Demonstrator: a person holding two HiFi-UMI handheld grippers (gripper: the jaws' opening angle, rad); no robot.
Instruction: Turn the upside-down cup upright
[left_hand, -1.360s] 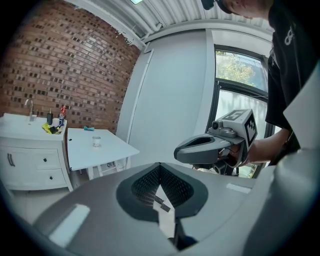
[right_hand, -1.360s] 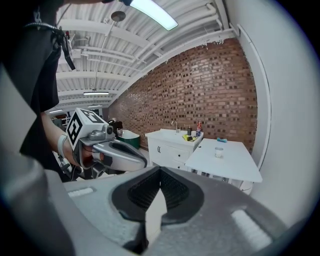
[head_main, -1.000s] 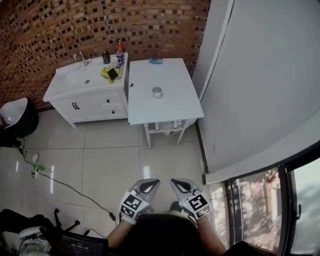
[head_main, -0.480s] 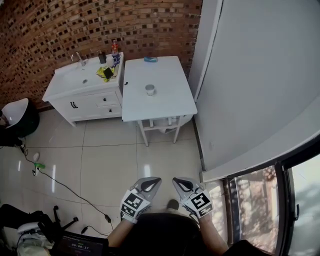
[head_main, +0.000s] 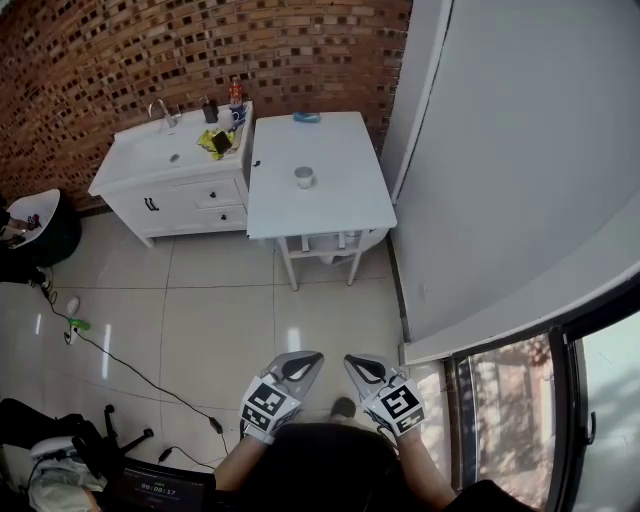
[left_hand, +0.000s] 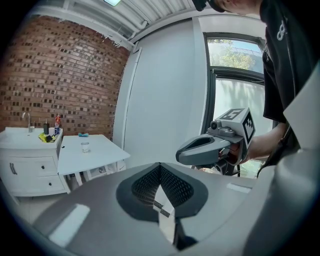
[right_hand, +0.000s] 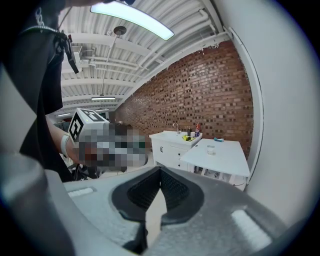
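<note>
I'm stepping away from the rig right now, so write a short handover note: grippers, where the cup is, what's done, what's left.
Left gripper: shut, empty, held close to the body.
Right gripper: shut, empty, beside the left one.
Cup: stands alone near the middle of the white table, across the tiled floor and well away from both grippers. It is too small here to tell which way up it is.
Done: nothing; the cup is untouched.
Left: walk to the table, open a gripper, grip the cup, turn it upright and set it down.
</note>
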